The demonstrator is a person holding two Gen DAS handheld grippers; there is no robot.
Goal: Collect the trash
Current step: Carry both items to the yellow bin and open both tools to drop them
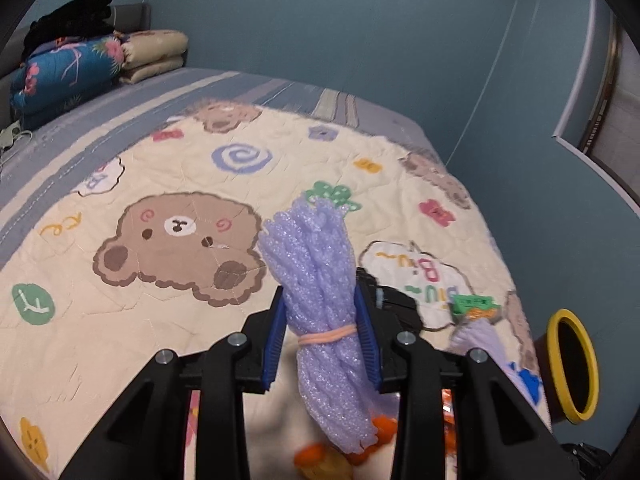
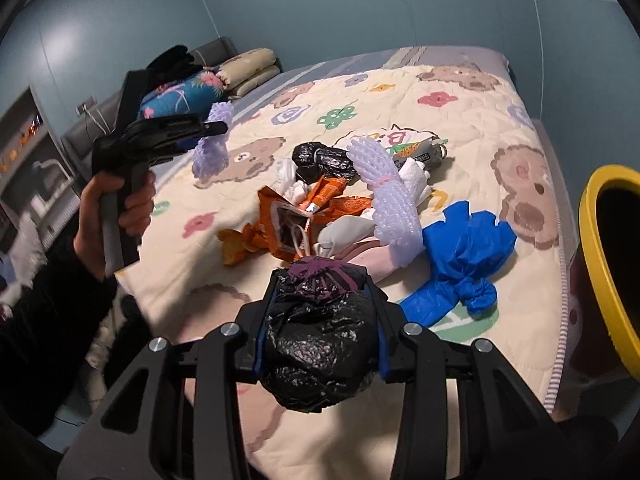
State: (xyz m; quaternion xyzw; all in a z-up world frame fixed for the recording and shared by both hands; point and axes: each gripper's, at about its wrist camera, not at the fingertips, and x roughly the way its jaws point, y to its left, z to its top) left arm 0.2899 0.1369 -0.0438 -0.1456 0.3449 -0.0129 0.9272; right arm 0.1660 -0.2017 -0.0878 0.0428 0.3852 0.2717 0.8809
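My left gripper (image 1: 322,312) is shut on a purple foam net bundle (image 1: 316,280) tied with a rubber band, held above the bed; it also shows in the right wrist view (image 2: 208,148). My right gripper (image 2: 320,312) is shut on a crumpled black plastic bag (image 2: 320,344), held above the bed's near edge. A trash pile lies on the bear quilt (image 2: 460,92): a second purple foam net (image 2: 394,204), a blue plastic bag (image 2: 460,264), orange wrappers (image 2: 276,220), another black bag (image 2: 320,162), white tissue (image 2: 292,184). A yellow-rimmed bin (image 2: 600,264) stands at the right, also in the left wrist view (image 1: 572,364).
Folded blankets (image 1: 72,68) and a black garment (image 1: 76,16) sit at the bed's head. Blue walls surround the bed. A window frame (image 1: 600,80) is at the right. The person's hand (image 2: 116,204) holds the left gripper handle.
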